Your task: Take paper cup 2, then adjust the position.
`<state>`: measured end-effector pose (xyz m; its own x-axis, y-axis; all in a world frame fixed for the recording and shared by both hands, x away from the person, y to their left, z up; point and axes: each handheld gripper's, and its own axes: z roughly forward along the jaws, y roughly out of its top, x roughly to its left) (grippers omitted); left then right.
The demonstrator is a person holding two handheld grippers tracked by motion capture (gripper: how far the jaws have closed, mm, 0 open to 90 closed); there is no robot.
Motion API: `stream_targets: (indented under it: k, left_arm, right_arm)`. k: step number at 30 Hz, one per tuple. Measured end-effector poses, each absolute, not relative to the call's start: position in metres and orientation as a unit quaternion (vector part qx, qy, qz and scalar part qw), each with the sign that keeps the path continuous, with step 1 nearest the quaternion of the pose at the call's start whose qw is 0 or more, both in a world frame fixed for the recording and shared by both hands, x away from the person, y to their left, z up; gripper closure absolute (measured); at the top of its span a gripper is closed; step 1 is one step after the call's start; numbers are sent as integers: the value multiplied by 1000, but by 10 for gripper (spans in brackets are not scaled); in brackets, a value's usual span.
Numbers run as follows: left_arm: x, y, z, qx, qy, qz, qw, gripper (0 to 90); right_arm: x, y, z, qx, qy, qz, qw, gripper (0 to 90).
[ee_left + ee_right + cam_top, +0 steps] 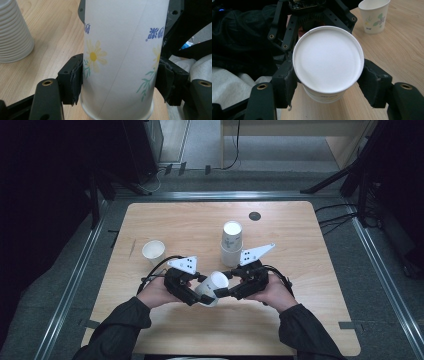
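Observation:
A white paper cup (215, 282) with a yellow daisy print lies on its side just above the table, between both grippers. In the left gripper view my left gripper (121, 82) has its pads pressed on the cup's wall (120, 45), with the blue lettering upside down. My left gripper (201, 296) comes at it from the left in the high view. The right gripper (328, 80) has the cup's white round base (328, 57) facing its camera, with both pads against the sides. It (226, 290) closes in from the right in the high view.
An upside-down stack of paper cups (231, 242) stands just behind the grippers, at the left edge (12, 32) of the left gripper view. A single upright cup (153, 251) stands at the left (374, 15). A black round cap (255, 216) sits in the wooden tabletop (300, 270).

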<state>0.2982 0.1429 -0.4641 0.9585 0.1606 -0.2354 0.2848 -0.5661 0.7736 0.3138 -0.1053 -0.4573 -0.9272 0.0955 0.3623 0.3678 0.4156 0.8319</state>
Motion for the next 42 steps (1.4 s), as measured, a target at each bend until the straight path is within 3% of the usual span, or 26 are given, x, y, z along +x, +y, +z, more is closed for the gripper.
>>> stream_targets:
  k: [12,28,34,42]
  left_arm:
    - [299,148,-461,882,128,-67,449,309]
    - [307,162,-448,903,138,-60,403,304]
    - [307,159,-446,916,125,-52,378,303]
    - [311,151,-437,930,101,-50,350,303]
  right_arm:
    - [314,-108,-458,-134,-837,-519,112,275]
    - [303,-119,-465,-141,-858,-491,60,335]
    - [296,-120,-467,-148,-862,-484,31,329]
    - [292,-118,-466,-141,-862,-485,33,284]
